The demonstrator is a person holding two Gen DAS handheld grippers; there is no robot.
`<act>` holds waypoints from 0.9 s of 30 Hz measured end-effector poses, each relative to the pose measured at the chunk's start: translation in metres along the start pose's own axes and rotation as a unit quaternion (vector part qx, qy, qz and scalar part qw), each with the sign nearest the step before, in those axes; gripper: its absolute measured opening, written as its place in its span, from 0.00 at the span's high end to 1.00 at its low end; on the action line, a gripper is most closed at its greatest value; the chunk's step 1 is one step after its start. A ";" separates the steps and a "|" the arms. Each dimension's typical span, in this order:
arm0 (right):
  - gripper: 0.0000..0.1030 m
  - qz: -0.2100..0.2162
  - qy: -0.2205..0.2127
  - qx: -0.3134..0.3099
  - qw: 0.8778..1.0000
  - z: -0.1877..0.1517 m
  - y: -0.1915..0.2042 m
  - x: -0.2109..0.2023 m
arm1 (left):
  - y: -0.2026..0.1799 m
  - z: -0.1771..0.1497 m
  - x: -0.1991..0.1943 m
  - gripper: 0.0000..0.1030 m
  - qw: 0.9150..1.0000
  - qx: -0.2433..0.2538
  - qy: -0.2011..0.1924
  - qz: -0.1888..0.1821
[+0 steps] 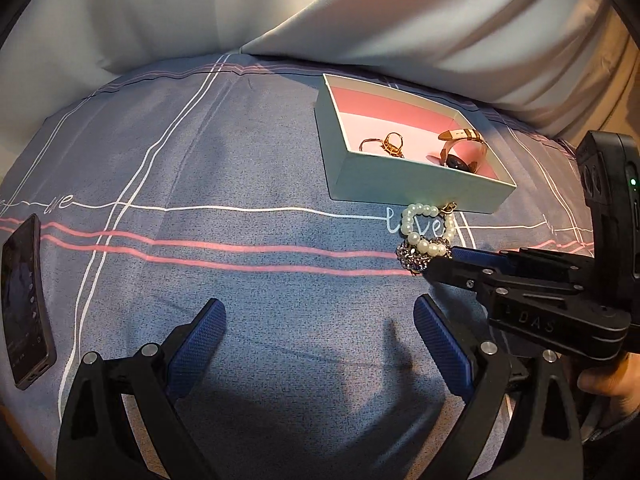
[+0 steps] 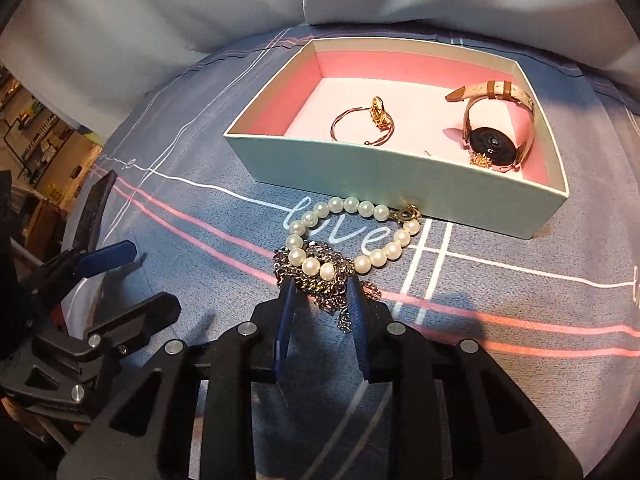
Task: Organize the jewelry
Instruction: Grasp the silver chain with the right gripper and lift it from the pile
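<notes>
Open box (image 2: 400, 184), pale green outside, pink lining, sits on the bed (image 1: 240, 160), far right in the left wrist view. Inside the box: a gold bangle (image 2: 360, 126) with a charm on the left side, and a watch (image 2: 496, 132) with a tan strap and dark face at the right side, standing on edge. A small gold piece (image 2: 482, 160) lies against the watch by the near wall; cannot tell what it is.

Outside the box, just in front of its near wall: pearl bracelet (image 2: 352, 236) lying in a loop on the bedsheet over the printed word "love", its gold clasp touching or nearly touching the box wall. A silver chain (image 2: 320, 280) is bunched under the near part of the pearl loop.

Right hand-held gripper (image 2: 320, 292): jaws narrowed, one blue pad on each side of the chain bunch, tips right at the near pearls. Pads look pressed onto the chain, so grasping the chain; both pieces lie on the bed, not lifted.

Left hand-held gripper (image 1: 320, 320): released, jaws wide apart, nothing between them, hovering over bare bedsheet, near and left of the jewelry.

Phone (image 1: 24, 300) lies flat at the far left of the bed. White pillows (image 1: 400, 20) behind the box.
</notes>
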State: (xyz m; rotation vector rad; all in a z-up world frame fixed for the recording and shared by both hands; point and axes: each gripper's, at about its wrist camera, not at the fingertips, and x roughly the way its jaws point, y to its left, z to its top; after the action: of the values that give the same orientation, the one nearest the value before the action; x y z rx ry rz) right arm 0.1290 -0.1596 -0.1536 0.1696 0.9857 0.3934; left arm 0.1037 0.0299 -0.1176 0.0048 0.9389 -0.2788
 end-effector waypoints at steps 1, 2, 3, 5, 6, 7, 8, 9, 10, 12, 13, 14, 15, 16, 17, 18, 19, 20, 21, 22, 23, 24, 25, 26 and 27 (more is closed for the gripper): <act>0.74 0.002 -0.001 0.005 1.000 0.000 0.000 0.003 | -0.001 0.000 -0.001 0.09 1.000 0.002 0.000 0.000; 0.76 -0.002 -0.001 0.003 1.000 0.000 0.001 0.006 | -0.001 0.000 -0.002 0.09 1.000 0.002 -0.001 0.001; 0.83 -0.009 -0.002 -0.006 1.000 -0.001 0.004 0.005 | -0.001 -0.001 -0.002 0.09 1.000 0.002 -0.001 0.003; 0.87 -0.014 0.000 -0.023 1.000 -0.004 0.009 0.002 | -0.001 0.000 -0.004 0.09 1.000 0.001 -0.002 0.003; 0.90 -0.014 -0.005 -0.028 0.999 -0.007 0.011 -0.002 | -0.001 0.001 -0.004 0.09 1.000 0.002 -0.002 0.003; 0.90 -0.018 -0.008 -0.031 0.999 -0.009 0.011 -0.005 | -0.002 0.001 -0.004 0.09 1.000 0.003 -0.002 0.003; 0.90 -0.024 -0.012 -0.035 0.999 -0.010 0.011 -0.010 | -0.003 0.002 -0.004 0.09 1.000 0.003 -0.002 0.001; 0.90 -0.033 -0.022 -0.040 0.998 -0.011 0.012 -0.018 | -0.005 0.003 -0.004 0.09 1.000 0.006 -0.003 -0.004; 0.90 -0.038 -0.027 -0.047 0.998 -0.011 0.013 -0.026 | -0.008 0.003 -0.005 0.09 1.000 0.009 -0.004 -0.008; 0.91 -0.050 -0.049 -0.063 0.996 -0.007 0.018 -0.047 | -0.016 0.004 -0.006 0.09 1.000 0.021 -0.006 -0.015; 0.91 -0.046 -0.058 -0.067 0.995 -0.003 0.019 -0.060 | -0.021 0.004 -0.007 0.09 0.999 0.029 -0.007 -0.018; 0.91 -0.042 -0.072 -0.069 0.994 0.003 0.020 -0.073 | -0.026 0.005 -0.007 0.09 0.999 0.034 -0.007 -0.020; 0.91 -0.041 -0.087 -0.074 0.993 0.009 0.022 -0.086 | -0.030 0.005 -0.006 0.09 0.999 0.038 -0.007 -0.024; 0.91 -0.043 -0.101 -0.081 0.991 0.016 0.026 -0.099 | -0.034 0.005 -0.006 0.09 0.999 0.040 -0.007 -0.030; 0.91 -0.047 -0.114 -0.091 0.988 0.022 0.030 -0.110 | -0.038 0.005 -0.007 0.09 0.998 0.043 -0.007 -0.036; 0.91 -0.054 -0.129 -0.099 0.985 0.028 0.035 -0.120 | -0.042 0.005 -0.008 0.09 0.998 0.045 -0.010 -0.044; 0.91 -0.058 -0.142 -0.107 0.982 0.032 0.039 -0.130 | -0.046 0.006 -0.009 0.09 0.997 0.048 -0.014 -0.052; 0.91 -0.060 -0.150 -0.114 0.980 0.037 0.042 -0.138 | -0.050 0.007 -0.010 0.09 0.997 0.052 -0.017 -0.061; 0.91 -0.068 -0.159 -0.118 0.978 0.040 0.044 -0.145 | -0.055 0.008 -0.010 0.09 0.996 0.058 -0.018 -0.069; 0.91 -0.073 -0.168 -0.121 0.976 0.042 0.045 -0.151 | -0.059 0.009 -0.009 0.09 0.995 0.063 -0.020 -0.071; 0.91 -0.076 -0.174 -0.123 0.974 0.044 0.047 -0.158 | -0.063 0.010 -0.008 0.09 0.995 0.067 -0.021 -0.074; 0.91 -0.077 -0.183 -0.123 0.972 0.046 0.048 -0.165 | -0.065 0.011 -0.005 0.09 0.994 0.069 -0.020 -0.078; 0.91 -0.077 -0.192 -0.125 0.970 0.046 0.051 -0.172 | -0.067 0.012 -0.003 0.09 0.994 0.068 -0.016 -0.080; 0.91 -0.078 -0.202 -0.130 0.968 0.048 0.054 -0.181 | -0.068 0.011 -0.003 0.09 0.994 0.068 -0.015 -0.082; 0.91 -0.083 -0.212 -0.137 0.964 0.050 0.058 -0.190 | -0.069 0.010 -0.003 0.09 0.994 0.068 -0.014 -0.086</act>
State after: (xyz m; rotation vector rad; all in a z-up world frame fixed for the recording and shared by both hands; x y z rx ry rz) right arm 0.0637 -0.1802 0.0398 -0.0790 0.5105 0.3170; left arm 0.0939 -0.0376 -0.1014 0.0458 0.8919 -0.5016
